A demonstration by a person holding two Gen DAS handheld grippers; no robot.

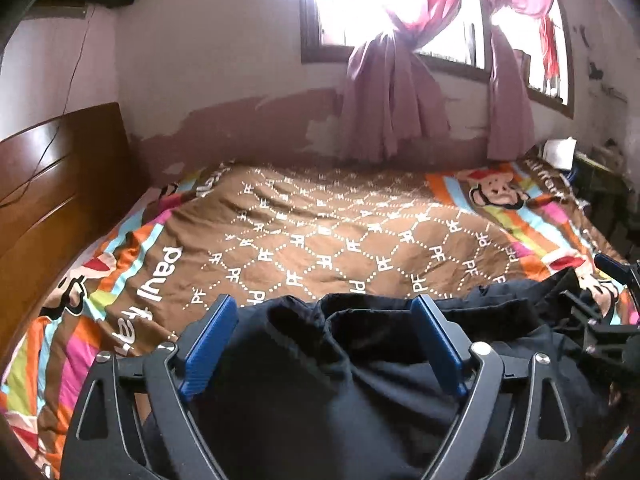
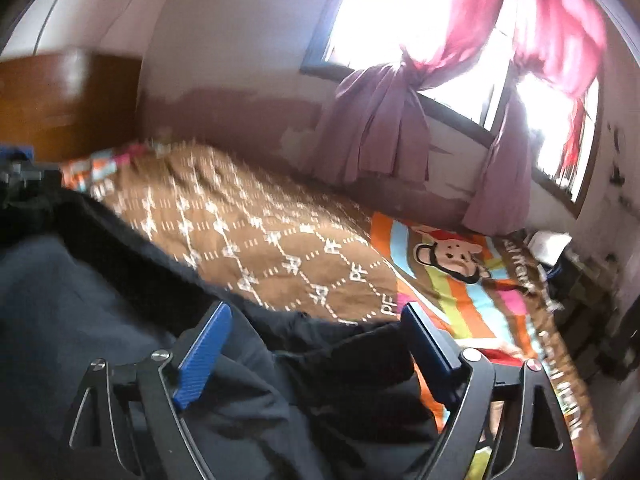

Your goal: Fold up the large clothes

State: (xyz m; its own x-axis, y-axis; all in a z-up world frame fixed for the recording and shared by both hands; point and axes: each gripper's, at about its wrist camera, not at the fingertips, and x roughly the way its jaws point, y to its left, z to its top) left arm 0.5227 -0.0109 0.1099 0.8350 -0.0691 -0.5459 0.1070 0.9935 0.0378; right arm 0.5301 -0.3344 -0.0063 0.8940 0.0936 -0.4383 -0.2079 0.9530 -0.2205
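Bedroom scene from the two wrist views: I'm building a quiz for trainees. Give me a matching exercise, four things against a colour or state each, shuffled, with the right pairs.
Things:
1. dark garment
2. curtains
3. headboard
4. left tool

Colour or state:
A. brown wood
B. open, pads clear of the cloth
C. pink, tied back at the window
D. navy, lying rumpled on the bedspread

Pairs: 1-D, 2-C, 3-A, 4-B

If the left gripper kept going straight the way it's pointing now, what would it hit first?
Most likely the dark navy garment lying between and just ahead of the open left gripper. Beyond its crumpled edge comes the brown patterned bedspread. Depth is hard to judge through the fisheye, so contact distance is unclear.
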